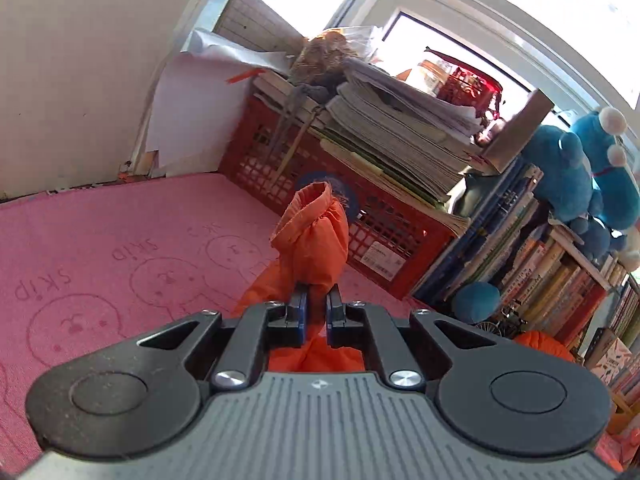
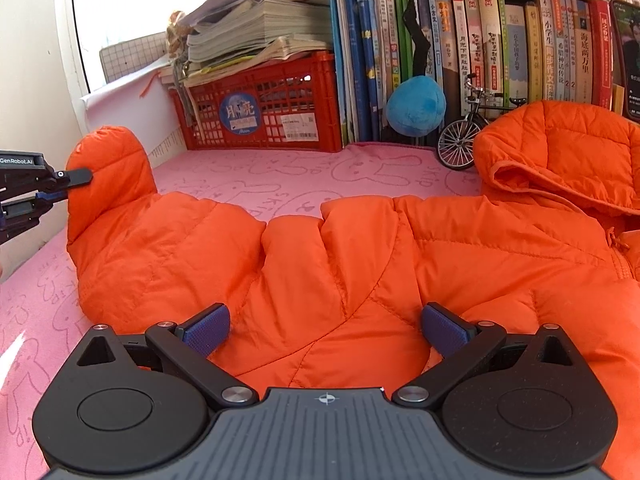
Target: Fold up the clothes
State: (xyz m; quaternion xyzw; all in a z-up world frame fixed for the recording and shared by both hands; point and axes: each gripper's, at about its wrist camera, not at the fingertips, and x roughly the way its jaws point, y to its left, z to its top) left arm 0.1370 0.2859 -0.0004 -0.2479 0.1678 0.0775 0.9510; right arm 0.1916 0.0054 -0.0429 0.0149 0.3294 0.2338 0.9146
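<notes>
Left claw (image 1: 316, 300) clenched on orange jacket (image 2: 320, 272) sleeve (image 1: 312, 240), cuff lifted off pink mat (image 1: 100, 248). Only right view shows whole jacket spread on mat; right claw (image 2: 324, 328) released, hovering over its body.

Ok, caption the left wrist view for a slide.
Left gripper shut on the orange jacket's sleeve, lifting it above the pink mat.

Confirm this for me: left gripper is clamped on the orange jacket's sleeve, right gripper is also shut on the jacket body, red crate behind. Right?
Not quite. The right gripper is open, its jaws spread wide over the orange jacket, as the right wrist view shows. The left gripper is indeed clamped on the sleeve, with the red crate behind.
</notes>
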